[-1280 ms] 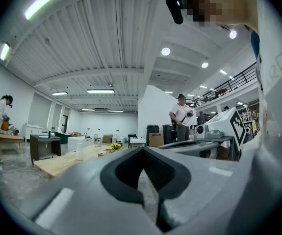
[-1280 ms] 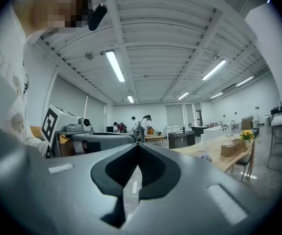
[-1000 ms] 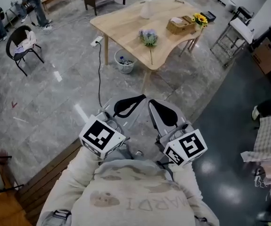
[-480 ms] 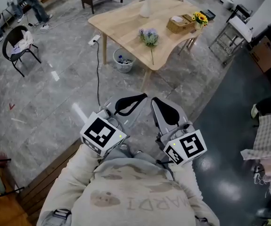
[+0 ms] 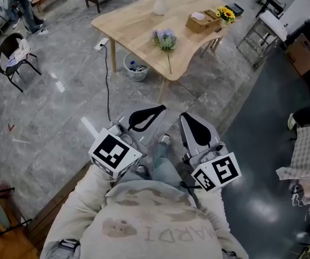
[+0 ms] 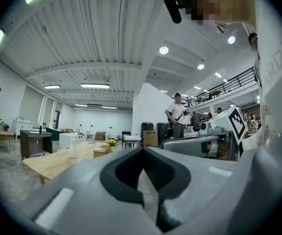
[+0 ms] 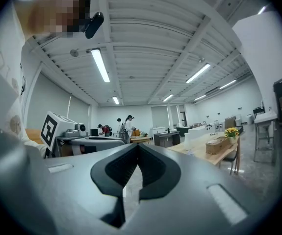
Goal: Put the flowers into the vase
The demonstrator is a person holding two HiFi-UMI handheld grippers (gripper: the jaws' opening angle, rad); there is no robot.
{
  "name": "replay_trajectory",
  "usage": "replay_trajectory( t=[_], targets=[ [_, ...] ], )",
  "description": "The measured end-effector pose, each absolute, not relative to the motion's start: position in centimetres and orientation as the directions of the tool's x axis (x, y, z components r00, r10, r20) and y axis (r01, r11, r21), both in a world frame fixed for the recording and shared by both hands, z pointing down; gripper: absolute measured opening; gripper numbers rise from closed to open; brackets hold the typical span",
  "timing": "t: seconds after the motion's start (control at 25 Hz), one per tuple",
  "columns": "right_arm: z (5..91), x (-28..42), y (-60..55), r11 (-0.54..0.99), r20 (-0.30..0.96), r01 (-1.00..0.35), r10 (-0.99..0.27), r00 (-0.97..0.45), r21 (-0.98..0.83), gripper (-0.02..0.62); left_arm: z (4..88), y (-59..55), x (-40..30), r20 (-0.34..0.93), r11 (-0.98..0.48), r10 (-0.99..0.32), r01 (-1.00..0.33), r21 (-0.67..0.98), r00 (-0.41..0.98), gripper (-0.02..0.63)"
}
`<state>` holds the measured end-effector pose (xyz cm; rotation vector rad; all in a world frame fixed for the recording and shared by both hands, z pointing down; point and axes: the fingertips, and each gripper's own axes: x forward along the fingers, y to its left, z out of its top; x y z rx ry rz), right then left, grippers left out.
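Currently my left gripper [image 5: 153, 112] and right gripper [image 5: 190, 124] sit closed and empty, well apart from the flowers [image 5: 165, 38] on the tabletop [image 5: 128, 21].

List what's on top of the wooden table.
On the table: a white vase, purple flowers lying flat, a basket and yellow flowers beside it. The basket's contents are mostly hidden by something white on top.

In the head view, the sweatshirt sleeves [image 5: 82, 196] hide the hands behind the left gripper [image 5: 163, 109] and the right gripper [image 5: 183, 116]. The checked cloth [image 5: 308, 150] runs off the right edge. A bystander [image 5: 22, 7] is cut off at the top. The contents of the basket [image 5: 200, 21] and of the bin [image 5: 136, 69] under the table [image 5: 133, 20] are too small to tell.
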<state>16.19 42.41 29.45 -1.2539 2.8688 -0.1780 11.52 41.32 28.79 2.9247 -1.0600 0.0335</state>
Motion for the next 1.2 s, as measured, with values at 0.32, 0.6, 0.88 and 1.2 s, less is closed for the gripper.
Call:
replay_trajectory(
  t=[0.32, 0.6, 0.88, 1.2],
  targets=[
    [30.0, 18.3, 33.4, 0.696, 0.025, -0.703, -0.708, -0.706, -0.142, 0.028, 29.2, 33.0, 13.1, 0.046, -0.740, -0.671, -0.672, 0.014, 0.740, 0.001],
    [29.2, 19.7, 24.1, 0.744, 0.019, -0.655, -0.659, -0.752, -0.132, 0.028, 28.3, 24.2, 15.4, 0.023, -0.720, -0.694, -0.694, 0.005, 0.720, 0.002],
    [29.6, 20.7, 16.9, 0.786, 0.034, -0.602, -0.604, -0.796, -0.140, 0.026, 27.3, 17.4, 16.5, 0.010, -0.675, -0.738, -0.738, -0.006, 0.675, 0.000],
    [33.0, 19.0, 10.8, 0.806, 0.130, -0.563, -0.548, -0.826, -0.182, 0.028, 28.4, 12.4, 14.3, 0.029, -0.612, -0.791, -0.791, 0.001, 0.611, 0.000]
  ],
)
